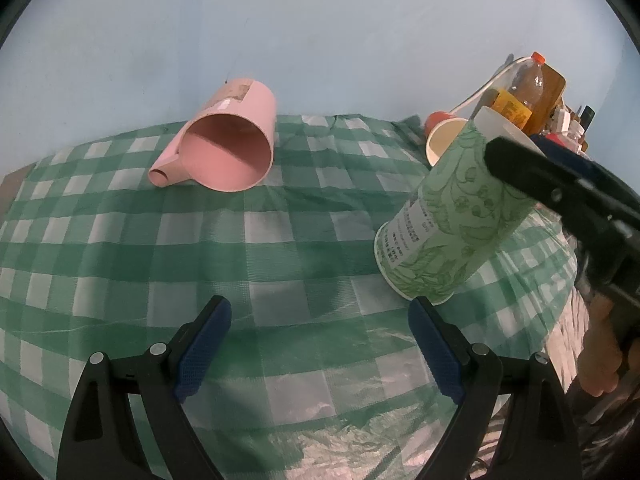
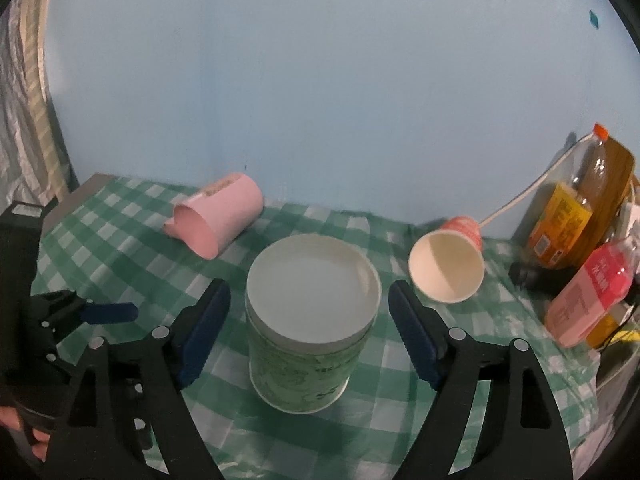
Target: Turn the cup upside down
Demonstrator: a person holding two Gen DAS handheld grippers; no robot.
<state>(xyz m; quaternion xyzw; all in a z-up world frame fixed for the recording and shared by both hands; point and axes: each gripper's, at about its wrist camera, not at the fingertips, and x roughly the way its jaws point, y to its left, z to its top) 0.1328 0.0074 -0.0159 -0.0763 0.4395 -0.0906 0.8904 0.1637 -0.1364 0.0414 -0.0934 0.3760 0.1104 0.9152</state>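
since green cup [image 2: 308,344] stands upright between spread right gripper [image 2: 310,330] pads, untouched, ready to clamp; left gripper [image 1: 320,344] open, idle beside cup.

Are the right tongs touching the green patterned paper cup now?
Apart. In the right wrist view, the right tongs stand open around the green patterned paper cup, and checked green tablecloth shows between each blue pad and the cup wall.
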